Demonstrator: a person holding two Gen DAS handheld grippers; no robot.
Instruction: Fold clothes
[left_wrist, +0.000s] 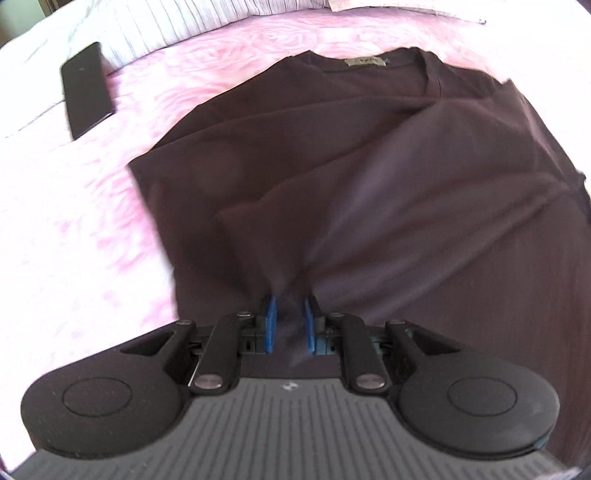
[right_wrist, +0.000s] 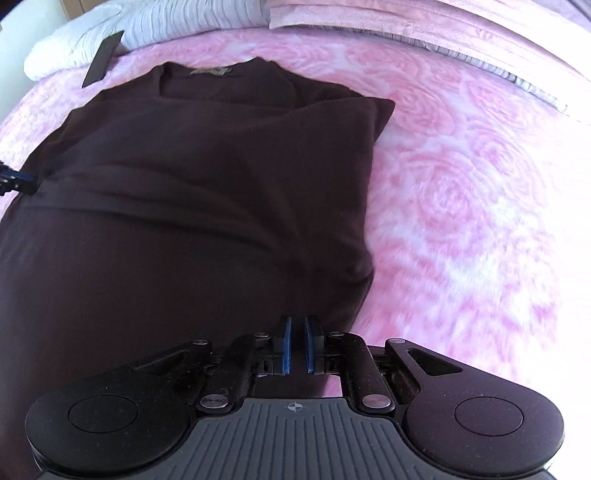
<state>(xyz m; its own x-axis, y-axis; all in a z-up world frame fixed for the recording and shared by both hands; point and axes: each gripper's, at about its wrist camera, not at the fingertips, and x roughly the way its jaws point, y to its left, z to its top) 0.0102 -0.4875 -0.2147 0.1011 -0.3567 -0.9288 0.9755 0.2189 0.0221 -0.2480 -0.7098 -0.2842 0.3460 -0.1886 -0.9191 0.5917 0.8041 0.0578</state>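
Note:
A dark brown T-shirt lies on a pink rose-patterned bedspread, collar and label at the far end, sides folded in. My left gripper is shut on the shirt's near hem, and the cloth bunches and lifts between the blue pads. In the right wrist view the same shirt fills the left half. My right gripper is shut on the near right corner of the hem. The left gripper's tip shows at the far left edge.
A black phone lies on the bed left of the shirt, near the striped white pillows; it also shows in the right wrist view. A pink pillow lies at the head. The bedspread extends to the right.

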